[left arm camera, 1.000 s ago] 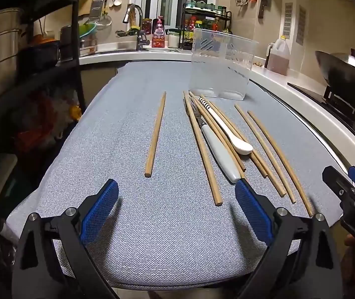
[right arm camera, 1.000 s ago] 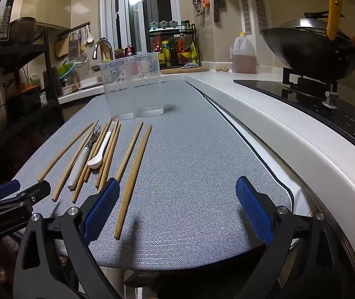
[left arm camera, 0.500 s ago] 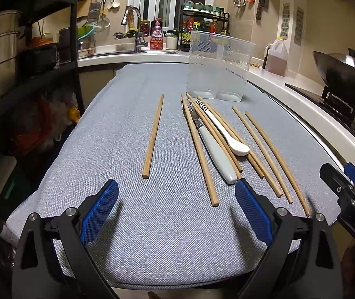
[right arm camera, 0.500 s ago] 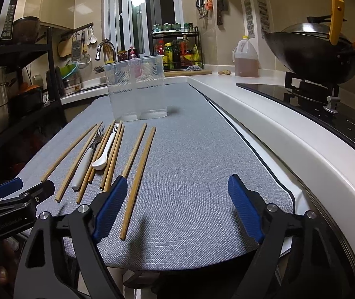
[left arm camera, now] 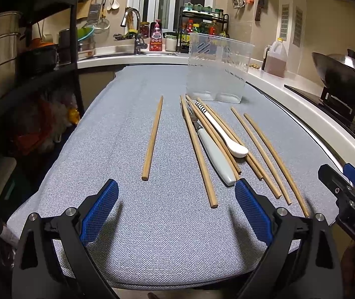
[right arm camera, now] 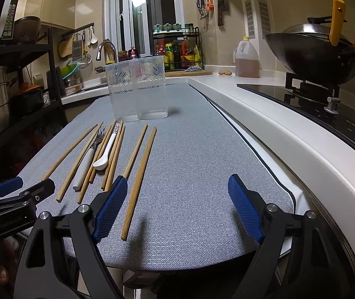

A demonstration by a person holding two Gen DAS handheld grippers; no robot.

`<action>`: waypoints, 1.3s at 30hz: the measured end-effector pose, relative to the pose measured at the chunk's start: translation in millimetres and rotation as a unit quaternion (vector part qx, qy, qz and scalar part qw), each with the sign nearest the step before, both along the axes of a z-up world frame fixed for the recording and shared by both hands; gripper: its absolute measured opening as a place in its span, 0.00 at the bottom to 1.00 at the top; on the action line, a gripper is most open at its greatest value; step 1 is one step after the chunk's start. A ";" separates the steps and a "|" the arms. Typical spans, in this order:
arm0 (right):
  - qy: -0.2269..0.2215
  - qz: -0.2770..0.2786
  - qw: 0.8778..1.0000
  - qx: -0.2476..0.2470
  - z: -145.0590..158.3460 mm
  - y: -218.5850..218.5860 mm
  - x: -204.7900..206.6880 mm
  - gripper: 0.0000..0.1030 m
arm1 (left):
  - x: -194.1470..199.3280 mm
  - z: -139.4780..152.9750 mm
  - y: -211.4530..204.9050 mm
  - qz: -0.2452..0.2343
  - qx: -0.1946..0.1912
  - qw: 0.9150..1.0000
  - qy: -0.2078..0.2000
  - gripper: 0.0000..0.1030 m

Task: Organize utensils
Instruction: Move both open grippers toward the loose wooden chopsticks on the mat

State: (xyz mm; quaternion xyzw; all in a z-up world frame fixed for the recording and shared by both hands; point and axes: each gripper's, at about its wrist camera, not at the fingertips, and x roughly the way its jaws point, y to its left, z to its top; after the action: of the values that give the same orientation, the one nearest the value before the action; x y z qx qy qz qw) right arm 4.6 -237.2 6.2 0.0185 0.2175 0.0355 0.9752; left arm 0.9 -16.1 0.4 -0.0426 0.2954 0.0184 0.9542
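Several wooden chopsticks lie lengthwise on a grey mat [left arm camera: 127,129]. One chopstick [left arm camera: 153,137] lies alone at the left. A white-handled fork [left arm camera: 214,157] and a white spoon [left arm camera: 223,134] with a striped handle lie among the others. A clear plastic two-compartment holder [left arm camera: 218,69] stands empty behind them, also in the right wrist view [right arm camera: 137,92]. My left gripper [left arm camera: 176,214] is open and empty above the mat's near edge. My right gripper [right arm camera: 177,211] is open and empty, its left finger beside the rightmost chopstick [right arm camera: 140,179].
A white counter edge [right arm camera: 277,134] and a black stove with a wok [right arm camera: 312,54] run along the right. A black shelf rack with steel pots [left arm camera: 0,54] stands at the left. A sink and faucet [left arm camera: 135,30], bottles and an oil jug [left arm camera: 275,58] are behind.
Both grippers have drifted slightly; the right gripper has shifted a little left and forward toward the rightmost chopsticks. Nothing on the mat has moved.
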 end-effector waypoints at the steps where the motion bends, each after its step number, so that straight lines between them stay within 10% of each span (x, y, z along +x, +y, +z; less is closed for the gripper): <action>1: 0.000 0.000 1.000 0.000 -0.1 0.2 0.2 0.79 | 0.3 0.6 0.0 0.000 0.000 1.000 0.000 0.89; 32: 0.006 -0.012 1.000 0.013 0.4 -5.1 4.6 0.79 | 0.8 2.5 -2.5 -0.003 0.003 1.000 -0.001 0.78; 39: 0.045 0.036 0.998 0.028 -12.2 4.1 14.4 0.60 | 7.9 -5.4 5.3 0.006 -0.011 1.000 0.019 0.62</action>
State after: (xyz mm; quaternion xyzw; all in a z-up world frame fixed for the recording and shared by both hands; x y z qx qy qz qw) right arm 19.0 -233.1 -6.0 0.0398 0.2611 0.0754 0.9616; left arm 8.8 -10.8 -5.0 -0.0549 0.3133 0.0219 0.9478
